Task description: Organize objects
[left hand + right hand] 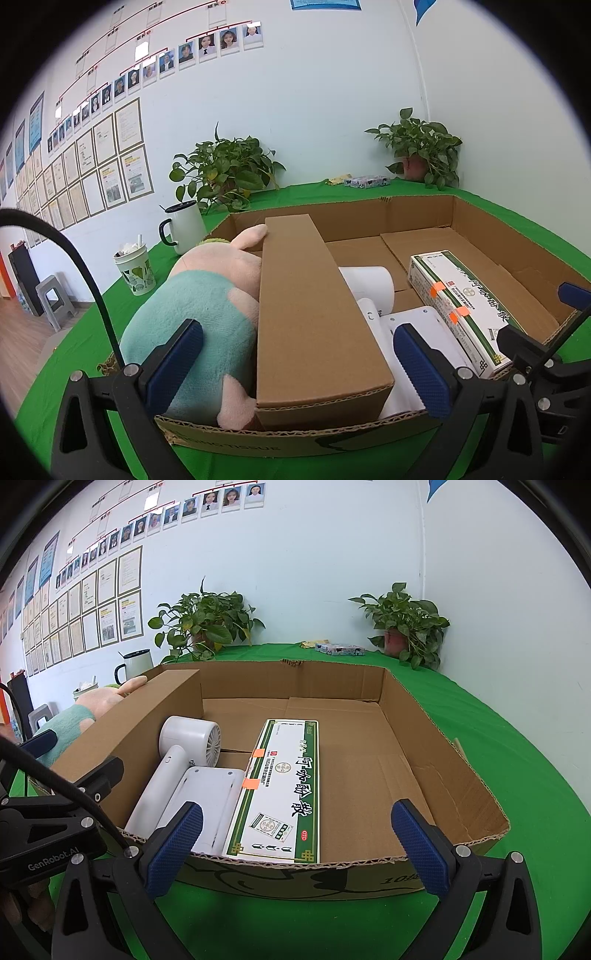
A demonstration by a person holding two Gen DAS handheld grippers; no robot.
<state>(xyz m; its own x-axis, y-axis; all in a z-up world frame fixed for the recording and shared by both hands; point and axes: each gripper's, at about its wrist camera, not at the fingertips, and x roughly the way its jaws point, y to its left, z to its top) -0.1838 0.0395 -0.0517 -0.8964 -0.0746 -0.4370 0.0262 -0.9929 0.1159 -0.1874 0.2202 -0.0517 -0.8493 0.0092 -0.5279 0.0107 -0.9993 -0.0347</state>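
On the green-covered desk (pixel 517 738), a shallow open cardboard tray (pixel 436 746) is seen, and the contents are packed toward its left side. Farthest left, outside the tray, a patterned paper cup (pixel 135 271) and a white mug with a black handle (pixel 183 229) are set near the wall, with a potted plant (pixel 221 166) behind them. Against the tray's left wall, a plush toy in teal and peach (pixel 199 314) is lodged, pressed by a long plain cardboard box (pixel 314 306) that is laid lengthwise beside it. Just right of that box, a white hair dryer (pixel 184 749) is laid with its barrel toward the far wall, touching a flat white device (pixel 210 797). Next to these, a long white-and-green medicine box (pixel 284 786), marked with two orange tape tabs, is laid flat. The right half of the tray floor is shown as bare cardboard. Farther back on the desk, a small patterned tissue pack (pixel 340 650) is placed beside a second potted plant (pixel 406 624) in the corner.

The left tool (pixel 299 365) is held wide apart at the tray's near edge, nothing being gripped, with the long cardboard box between its blue pads. The right tool (pixel 295 845) is likewise spread wide and nothing is held; it is poised over the near wall of the tray.
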